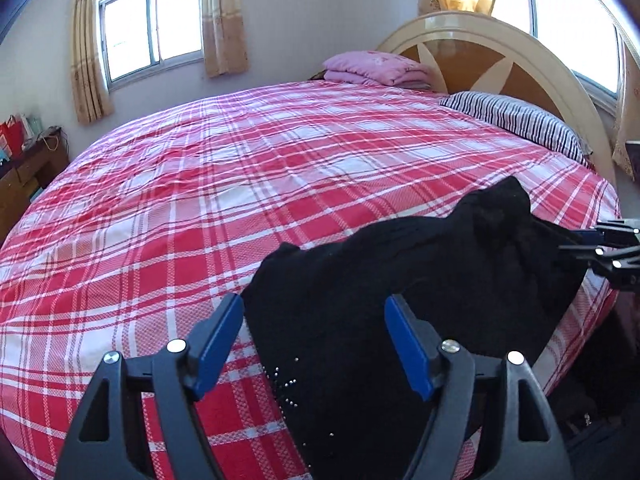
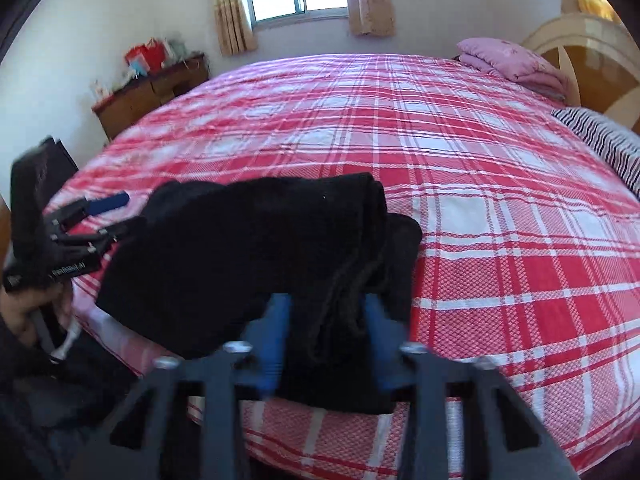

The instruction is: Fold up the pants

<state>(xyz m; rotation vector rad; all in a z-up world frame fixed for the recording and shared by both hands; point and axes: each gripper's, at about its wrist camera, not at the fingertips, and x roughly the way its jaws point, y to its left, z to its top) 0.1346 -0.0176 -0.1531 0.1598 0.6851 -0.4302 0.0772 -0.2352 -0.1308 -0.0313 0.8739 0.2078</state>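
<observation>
Black pants (image 1: pixel 400 280) lie bunched at the near edge of a bed with a red plaid cover (image 1: pixel 240 184). My left gripper (image 1: pixel 314 308) is open, its blue fingers wide apart over the left end of the pants. In the right wrist view the pants (image 2: pixel 248 240) form a thick folded bundle. My right gripper (image 2: pixel 326 312) has its blue fingers closed around a thick bunch of the black fabric. The left gripper (image 2: pixel 116 216) shows at the left of that view, open at the pants' far end. The right gripper (image 1: pixel 580 242) shows at the right edge of the left wrist view.
A folded pink blanket (image 1: pixel 376 68) and a striped pillow (image 1: pixel 516 120) lie by the curved headboard (image 1: pixel 500 36). A wooden dresser (image 2: pixel 152 88) with boxes stands past the bed's far left corner. Curtained windows are on the walls.
</observation>
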